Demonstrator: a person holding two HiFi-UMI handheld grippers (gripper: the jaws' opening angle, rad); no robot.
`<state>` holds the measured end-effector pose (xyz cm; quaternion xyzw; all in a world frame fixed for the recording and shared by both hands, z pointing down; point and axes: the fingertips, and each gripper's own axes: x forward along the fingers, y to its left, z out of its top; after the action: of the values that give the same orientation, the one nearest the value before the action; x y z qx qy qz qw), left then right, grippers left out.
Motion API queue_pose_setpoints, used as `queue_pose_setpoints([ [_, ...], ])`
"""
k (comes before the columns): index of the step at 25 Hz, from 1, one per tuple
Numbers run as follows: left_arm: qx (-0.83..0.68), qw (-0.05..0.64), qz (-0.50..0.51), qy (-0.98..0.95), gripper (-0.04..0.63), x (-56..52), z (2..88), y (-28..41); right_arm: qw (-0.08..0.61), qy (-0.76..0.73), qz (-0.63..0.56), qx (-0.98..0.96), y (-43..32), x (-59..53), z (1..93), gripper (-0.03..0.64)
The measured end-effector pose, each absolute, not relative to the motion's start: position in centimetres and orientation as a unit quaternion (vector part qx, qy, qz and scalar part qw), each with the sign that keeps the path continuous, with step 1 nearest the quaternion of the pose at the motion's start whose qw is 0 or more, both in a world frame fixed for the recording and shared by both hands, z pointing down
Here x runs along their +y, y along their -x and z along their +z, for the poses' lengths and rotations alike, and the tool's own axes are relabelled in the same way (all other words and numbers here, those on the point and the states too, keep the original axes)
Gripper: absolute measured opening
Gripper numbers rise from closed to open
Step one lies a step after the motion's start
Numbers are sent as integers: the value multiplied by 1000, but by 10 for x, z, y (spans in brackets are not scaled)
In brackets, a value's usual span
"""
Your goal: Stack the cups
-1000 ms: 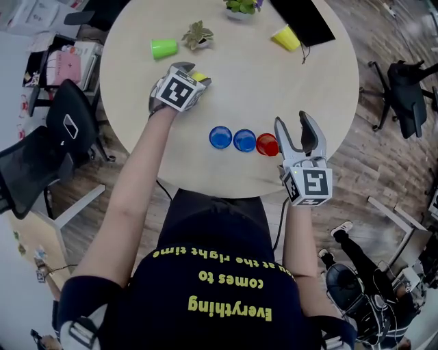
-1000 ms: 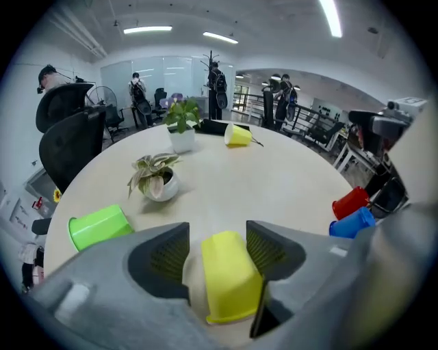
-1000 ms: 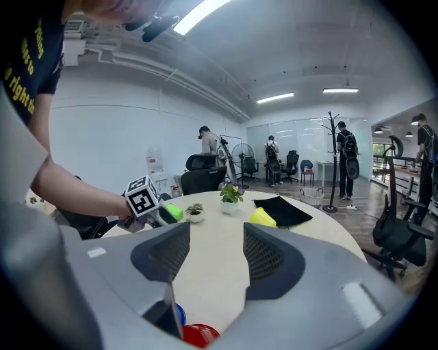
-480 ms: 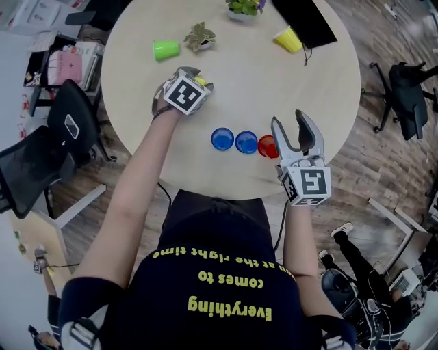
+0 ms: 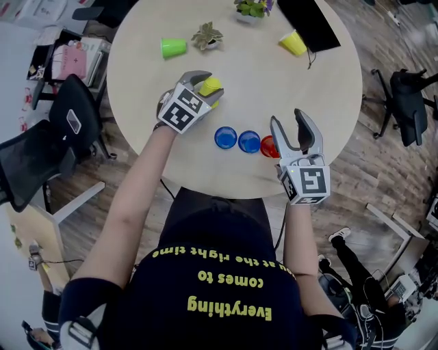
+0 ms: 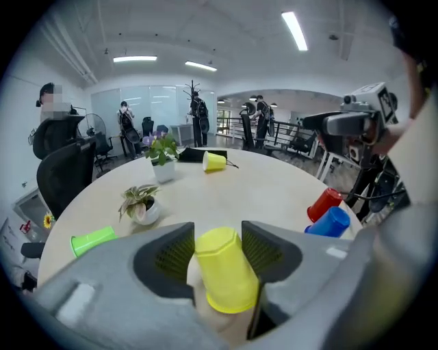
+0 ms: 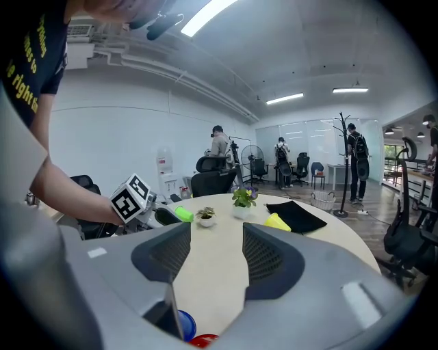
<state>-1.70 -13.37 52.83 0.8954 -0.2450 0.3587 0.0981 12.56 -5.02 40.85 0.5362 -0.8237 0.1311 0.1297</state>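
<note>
My left gripper (image 5: 207, 85) is shut on a yellow cup (image 5: 210, 87), held a little above the round table (image 5: 321, 102); its jaws have just been closing with the cup between them. In the left gripper view the cup (image 6: 224, 270) hangs mouth down and both pads (image 6: 172, 254) press on its sides. Two blue cups (image 5: 225, 137) (image 5: 249, 141) and a red cup (image 5: 268, 145) stand in a row near the table's front edge. My right gripper (image 5: 289, 122) stands open just right of the red cup, nothing between its jaws (image 7: 209, 249).
A green cup (image 5: 173, 47) lies on its side at the back left, and a second yellow cup (image 5: 293, 42) lies at the back right by a black pad (image 5: 308, 20). Two small potted plants (image 5: 207, 35) (image 5: 250, 8) stand at the back. Office chairs ring the table.
My left gripper has closed on the yellow cup, raised it off the table and drawn it nearer to the blue cups. The right gripper has stayed in place.
</note>
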Motion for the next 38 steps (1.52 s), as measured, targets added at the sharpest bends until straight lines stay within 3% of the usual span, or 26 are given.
queue_pose_setpoints([
  [9, -249, 95, 331, -905, 198, -105, 526, 27, 130, -531, 125, -828, -124, -46, 404, 250],
  [16, -256, 109, 350, -894, 253, -106, 535, 30, 130, -530, 119, -829, -124, -42, 398, 250],
  [21, -259, 108, 360, -890, 222, -105, 541, 34, 129, -536, 116, -826, -129, -38, 395, 250],
  [38, -198, 78, 324, -922, 219, -42, 465, 4, 110, -537, 94, -831, -128, -35, 375, 249],
])
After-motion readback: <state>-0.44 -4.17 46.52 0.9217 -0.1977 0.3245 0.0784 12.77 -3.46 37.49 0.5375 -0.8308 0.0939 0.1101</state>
